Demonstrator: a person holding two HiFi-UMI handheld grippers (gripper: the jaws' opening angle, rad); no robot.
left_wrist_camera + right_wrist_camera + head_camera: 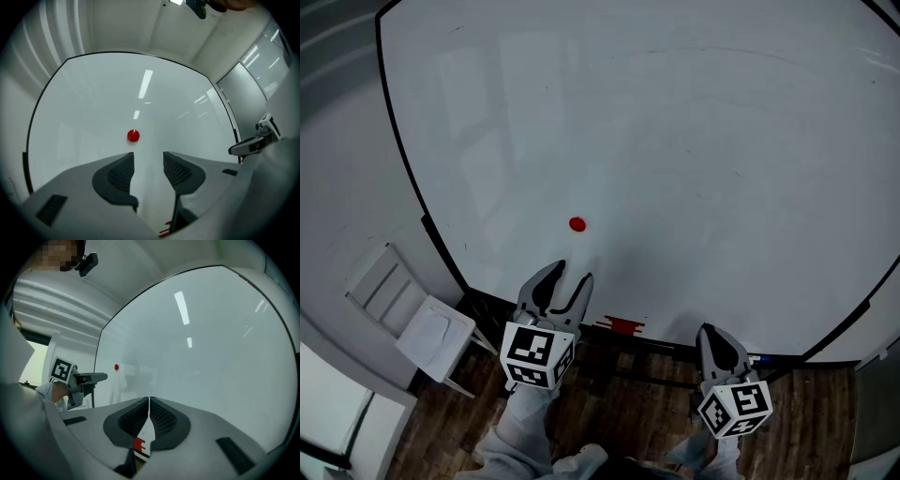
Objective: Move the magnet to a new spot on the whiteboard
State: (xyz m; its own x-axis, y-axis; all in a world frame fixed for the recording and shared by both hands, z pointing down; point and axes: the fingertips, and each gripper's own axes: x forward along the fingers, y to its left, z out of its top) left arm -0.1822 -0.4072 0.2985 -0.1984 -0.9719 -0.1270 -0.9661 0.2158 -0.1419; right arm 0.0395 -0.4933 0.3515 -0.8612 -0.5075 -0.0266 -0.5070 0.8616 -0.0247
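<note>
Red and round, the magnet sits flat on the whiteboard, in the lower left part of the white field and clear of the frame. Nothing touches it.

Just below the magnet we hold the left gripper, its jaws spread apart and pointed at the board. In the left gripper view the gap between the pads shows only bare white surface, with the magnet a little above and to the left of that gap. Further from the magnet, down and to the right near the board's lower edge, we hold the right gripper, its jaws pressed together with nothing pinched between them.

Around the magnet the board is glossy and almost clean, with only faint wiped streaks. In both gripper views it reflects long ceiling lights as bright bars above the magnet. A thin black frame runs round the board. Below the magnet, at the bottom edge of the frame, lies a small red object; we cannot tell what it is.

Left of the magnet, past the frame, stands a plain pale wall. Down and left of the magnet a white chair stands beside the board, on a dark wooden floor. In the left gripper view, right of the magnet beyond the frame, a glass partition reflects more strip lights.
</note>
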